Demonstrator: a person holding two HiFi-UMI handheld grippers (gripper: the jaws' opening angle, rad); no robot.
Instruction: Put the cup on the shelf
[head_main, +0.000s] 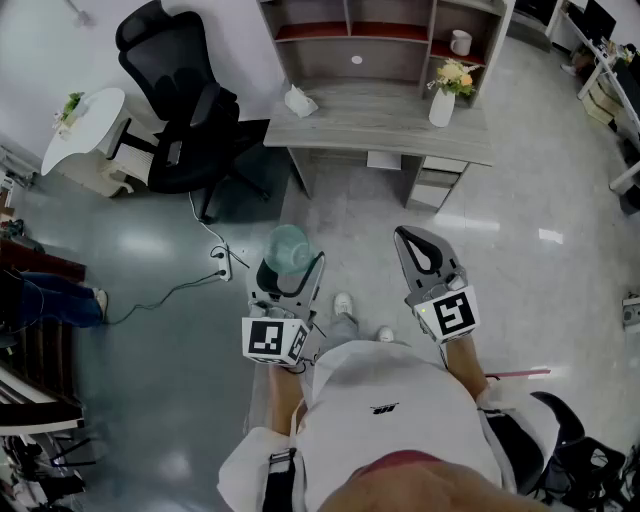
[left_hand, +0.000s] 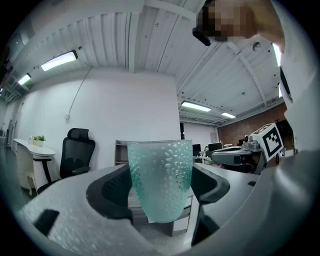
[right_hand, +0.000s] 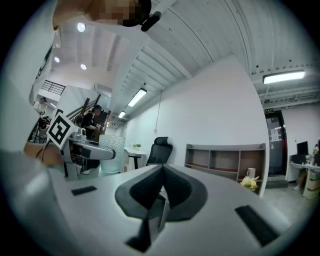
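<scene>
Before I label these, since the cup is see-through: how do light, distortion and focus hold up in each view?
Head view: wide-angle bend, dim corners, glare patches on the glossy floor, the cup a pale translucent smudge. Left gripper view: fisheye circle with black corners, cup crisp and bubble texture clear, ceiling tube light blown out. Right gripper view: same fisheye, foreground soft, shelf readable.

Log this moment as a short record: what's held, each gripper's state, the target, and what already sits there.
held: teal cup, off the floor, between the jaws of the left gripper
left gripper: closed on the teal cup
right gripper: jaws together, empty
target: shelf on the desk, ahead of the person; cup not yet there
in shelf: white mug, right compartment
on desk: vase of flowers
</scene>
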